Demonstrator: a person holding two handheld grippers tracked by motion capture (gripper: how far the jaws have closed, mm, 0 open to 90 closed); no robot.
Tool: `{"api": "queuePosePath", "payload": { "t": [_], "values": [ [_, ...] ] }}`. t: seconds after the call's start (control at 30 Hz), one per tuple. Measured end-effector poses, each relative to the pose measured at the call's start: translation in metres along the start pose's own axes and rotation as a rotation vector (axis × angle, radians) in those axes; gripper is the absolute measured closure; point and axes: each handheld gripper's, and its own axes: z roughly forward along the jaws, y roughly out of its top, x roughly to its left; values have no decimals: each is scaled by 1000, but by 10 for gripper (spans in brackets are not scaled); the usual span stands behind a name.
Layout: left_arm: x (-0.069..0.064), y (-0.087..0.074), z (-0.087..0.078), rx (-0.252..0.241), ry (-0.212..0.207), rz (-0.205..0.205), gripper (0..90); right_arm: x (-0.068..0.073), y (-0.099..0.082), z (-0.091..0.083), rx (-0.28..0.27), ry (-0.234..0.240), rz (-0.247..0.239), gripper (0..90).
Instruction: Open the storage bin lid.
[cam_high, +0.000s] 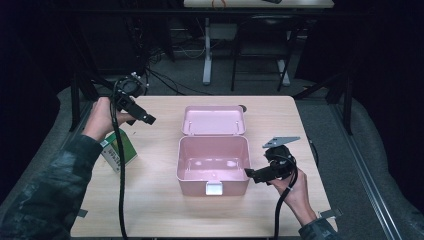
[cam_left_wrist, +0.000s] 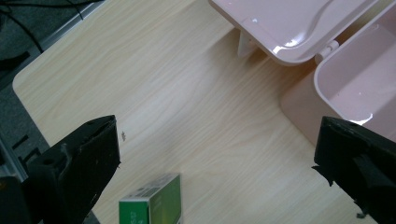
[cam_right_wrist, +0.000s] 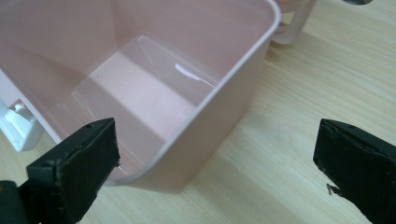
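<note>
A pink box (cam_high: 213, 162) stands open and empty in the middle of the table, its lid (cam_high: 214, 120) tipped back behind it and a white latch (cam_high: 214, 188) on its front. A green and white carton (cam_high: 119, 150) lies left of it. My left gripper (cam_high: 148, 119) hovers open above the table's left part, beyond the carton (cam_left_wrist: 156, 205) and left of the lid (cam_left_wrist: 289, 23). My right gripper (cam_high: 250, 173) is open at the box's right front corner. In the right gripper view (cam_right_wrist: 217, 149) the box wall (cam_right_wrist: 224, 93) lies between the jaws without touching either.
The wooden table (cam_high: 160, 210) ends close behind the lid and just left of the carton. Black cables (cam_high: 121, 200) trail from both grippers toward the near edge. Another table's legs (cam_high: 207, 60) stand on the dark floor beyond.
</note>
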Motion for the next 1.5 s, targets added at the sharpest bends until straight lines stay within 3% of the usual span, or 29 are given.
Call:
{"api": "queuePosePath", "payload": {
  "t": [0.3, 0.53, 0.83, 0.9, 1.07, 1.27, 1.5],
  "values": [
    [16, -29, -18, 24, 16, -7, 3, -16, -19, -26, -50, -14, 48, 0],
    [30, -54, -14, 86, 27, -21, 5, -34, -42, -41, -54, -57, 84, 0],
    [45, -79, 13, 161, 4, -40, 57, -45, -67, -29, 20, -77, 114, 0],
    [48, -83, 16, 158, -22, -55, 79, -44, -71, -27, 38, -99, 110, 0],
    [51, -88, 21, 191, -3, -52, 130, -39, -82, -25, 68, -135, 90, 0],
    [55, -94, 30, 203, -38, -69, 148, -37, -92, -21, 93, -144, 92, 0],
    [59, -92, 38, 235, -41, -75, 217, -36, -91, -19, 103, -144, 77, 0]
  ]
}}
